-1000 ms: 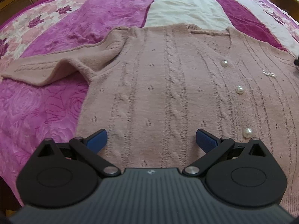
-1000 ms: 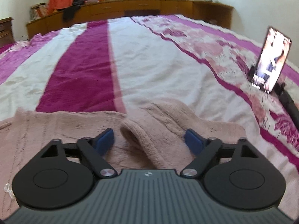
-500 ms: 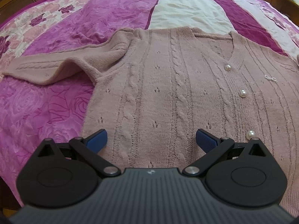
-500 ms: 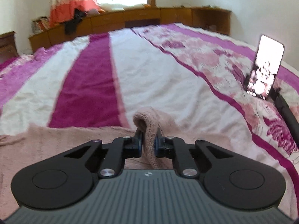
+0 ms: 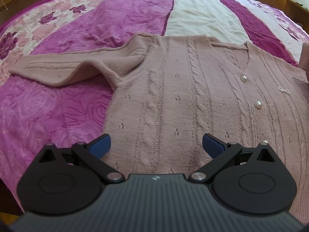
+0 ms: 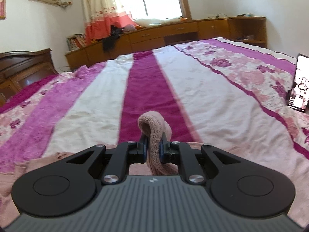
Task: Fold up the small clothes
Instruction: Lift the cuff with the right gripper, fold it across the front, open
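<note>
Pinching sleeve cuff (image 6: pixel 153 129): right gripper (image 6: pixel 153 150); left gripper (image 5: pixel 156 145) fingers spread above cardigan (image 5: pixel 183 96).

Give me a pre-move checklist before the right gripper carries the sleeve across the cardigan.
1. Right gripper shut on sleeve: ok.
2. Grip depth: knit loops above the fingers and passes between them: ok.
3. Left gripper open, holding nothing, over the cardigan hem: ok.
4. Cardigan body flat on the bed: ok.
5. Other sleeve lies out to the side, not yet folded: not ok.
6. Phone clear of the sleeve's path: cannot tell.
</note>
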